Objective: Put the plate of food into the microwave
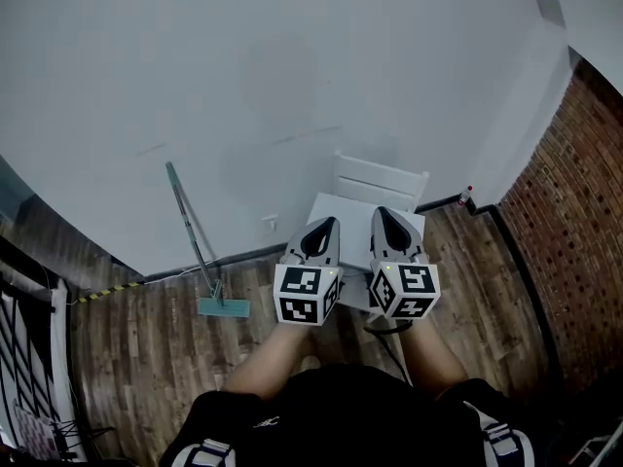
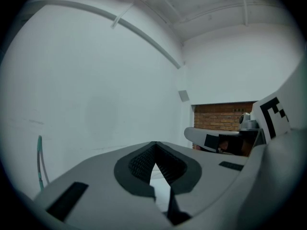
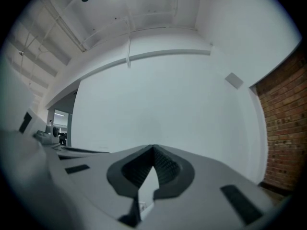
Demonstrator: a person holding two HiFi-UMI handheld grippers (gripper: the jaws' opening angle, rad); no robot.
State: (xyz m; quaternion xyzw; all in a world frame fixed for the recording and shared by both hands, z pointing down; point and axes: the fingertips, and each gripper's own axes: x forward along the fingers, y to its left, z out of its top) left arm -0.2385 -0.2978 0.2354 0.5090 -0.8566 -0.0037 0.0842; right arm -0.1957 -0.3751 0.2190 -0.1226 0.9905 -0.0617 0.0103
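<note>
My left gripper [image 1: 324,227] and right gripper [image 1: 385,214]: jaws shut, holding nothing. No plate or microwave in sight, so I could easily head off wrong.

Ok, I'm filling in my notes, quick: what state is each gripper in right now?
Left gripper: closed, jaws together, holding nothing.
Right gripper: closed, jaws together, holding nothing.
</note>
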